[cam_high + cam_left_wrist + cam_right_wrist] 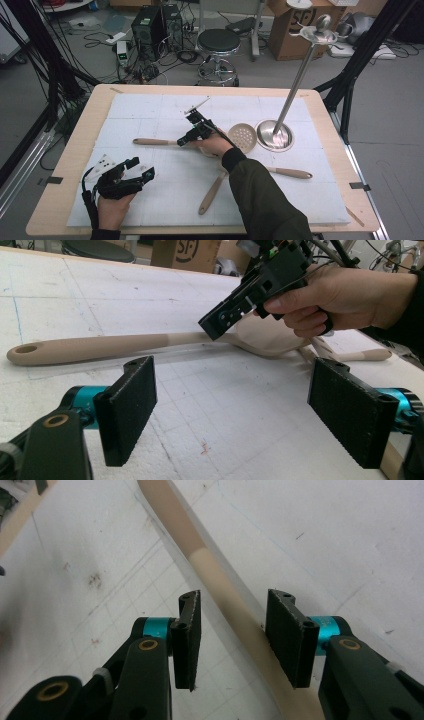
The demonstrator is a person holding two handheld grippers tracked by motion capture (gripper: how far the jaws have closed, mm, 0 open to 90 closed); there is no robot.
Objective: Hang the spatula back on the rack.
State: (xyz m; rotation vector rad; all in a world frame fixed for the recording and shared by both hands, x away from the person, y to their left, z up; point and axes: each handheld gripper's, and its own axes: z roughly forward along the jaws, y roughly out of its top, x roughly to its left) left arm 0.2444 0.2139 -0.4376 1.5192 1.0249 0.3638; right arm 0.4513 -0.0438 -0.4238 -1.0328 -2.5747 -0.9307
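Observation:
A beige spoon (pixel 154 142) lies on the white mat (pixel 150 110), its handle pointing left. My right gripper (pixel 183 141) hovers over that handle, tips pointing down and left. In the right gripper view the handle (pixel 210 575) runs between the two black pads, and the right gripper (pixel 235 597) stands open around it with a gap at the left pad. My left gripper (pixel 142 167) rests near the front left of the mat. It is wide open (pixel 240 390) with nothing between its pads, and it faces the spoon handle (pixel 90 346) and the right gripper (pixel 220 322).
A round slotted spoon head (pixel 242 136) lies to the right of my right hand. Two more beige handles (pixel 212 192) (pixel 292 173) lie near the forearm. A metal stand (pixel 275 135) with a tall pole (pixel 300 75) rises at the right. A stool (pixel 218 42) stands beyond the table.

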